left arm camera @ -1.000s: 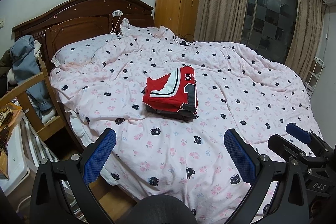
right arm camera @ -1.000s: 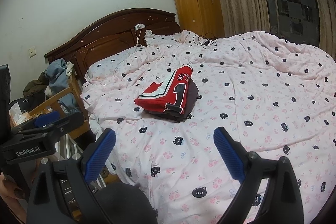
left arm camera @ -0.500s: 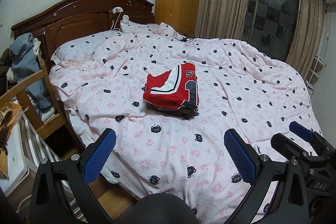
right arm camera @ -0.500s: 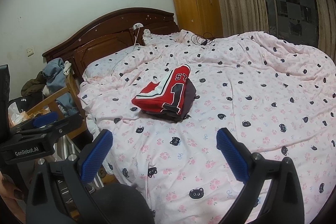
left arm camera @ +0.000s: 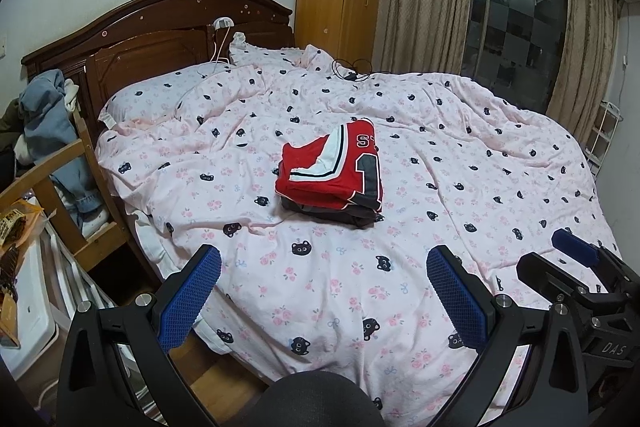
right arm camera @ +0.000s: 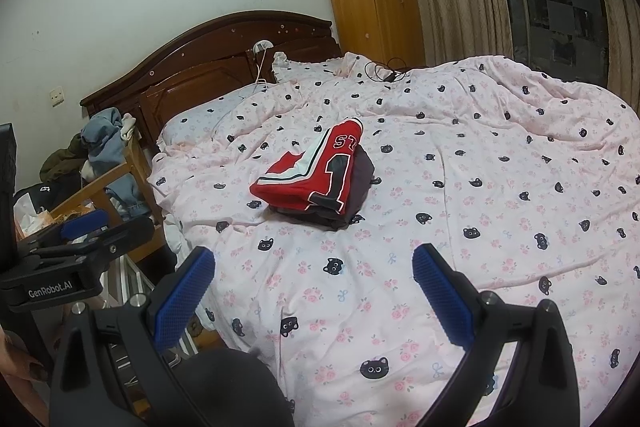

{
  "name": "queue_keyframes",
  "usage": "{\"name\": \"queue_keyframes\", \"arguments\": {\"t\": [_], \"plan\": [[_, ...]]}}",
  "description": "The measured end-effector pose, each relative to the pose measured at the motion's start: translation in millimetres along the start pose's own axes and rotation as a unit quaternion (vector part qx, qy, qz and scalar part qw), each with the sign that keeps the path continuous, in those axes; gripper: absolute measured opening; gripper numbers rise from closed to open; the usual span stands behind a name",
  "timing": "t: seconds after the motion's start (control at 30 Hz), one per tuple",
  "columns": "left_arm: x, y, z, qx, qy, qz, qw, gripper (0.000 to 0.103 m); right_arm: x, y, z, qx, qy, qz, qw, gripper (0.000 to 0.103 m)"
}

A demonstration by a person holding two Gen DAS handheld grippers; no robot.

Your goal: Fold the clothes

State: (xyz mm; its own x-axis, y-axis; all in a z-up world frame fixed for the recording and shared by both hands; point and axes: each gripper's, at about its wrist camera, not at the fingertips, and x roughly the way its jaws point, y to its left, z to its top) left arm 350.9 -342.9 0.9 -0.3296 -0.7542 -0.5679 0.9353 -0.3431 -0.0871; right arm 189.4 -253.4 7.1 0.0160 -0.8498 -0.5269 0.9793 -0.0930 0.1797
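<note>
Folded red jersey (left arm camera: 332, 167) lies mid-bed on pink cat-print duvet (left arm camera: 460, 163), stacked on folded dark garment (left arm camera: 332, 213). Jersey long axis runs near-to-far, leaning slightly right at far end. Black "1" and white "S" legible; remaining letters hidden by fold. Left gripper (left arm camera: 324, 291) fingers spread wide, empty, near bed edge. Right gripper (right arm camera: 314, 289) likewise wide apart, empty. "GenRobot.AI" printed on left gripper body, "DAS" on right.

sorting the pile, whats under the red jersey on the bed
Under the folded red jersey lies a dark folded garment, its edges showing at the front and right. The jersey hides most of it, so its type is unclear. The pile rests on the pink quilt.
</note>
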Motion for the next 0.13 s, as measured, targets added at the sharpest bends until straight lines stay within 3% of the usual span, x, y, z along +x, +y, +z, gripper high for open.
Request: {"name": "queue_keyframes", "arguments": {"t": [0.13], "plan": [[-1.6,0.8,-0.2,0.000,-0.004,-0.001,1.0000,0.102,1.6,0.5,-1.7,0.000,0.002,0.001,1.000,0.101]]}}
